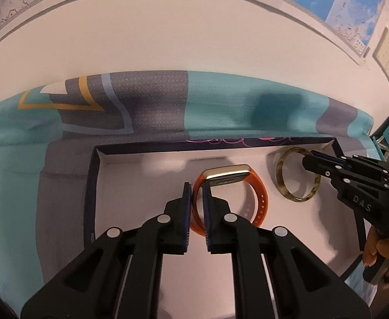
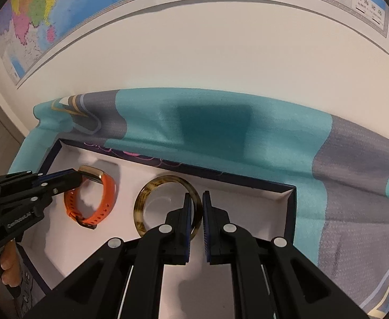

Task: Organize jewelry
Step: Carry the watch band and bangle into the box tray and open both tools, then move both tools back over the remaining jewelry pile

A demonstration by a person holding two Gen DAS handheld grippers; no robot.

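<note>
An orange-strapped watch (image 1: 258, 199) with a gold case is inside a white-lined, dark-rimmed box (image 1: 93, 186). My left gripper (image 1: 196, 188) is shut on its strap, which runs between the blue pads. From the right wrist view, the left gripper (image 2: 78, 176) holds the watch (image 2: 106, 194) near its case. A tortoiseshell bangle (image 2: 152, 186) is in the same box (image 2: 291, 212), to the watch's right. My right gripper (image 2: 196, 199) is shut on the bangle's rim. In the left wrist view, the right gripper (image 1: 307, 159) meets the bangle (image 1: 282, 183) at its far edge. Whether either piece touches the box floor is unclear.
The box lies on a teal and grey patterned cloth (image 1: 221, 101) against a white wall. A map (image 2: 34, 13) hangs above. A socket plate (image 1: 388, 55) is on the wall at right, with a teal perforated thing (image 1: 388, 138) below it. A hand (image 1: 378, 250) holds each gripper.
</note>
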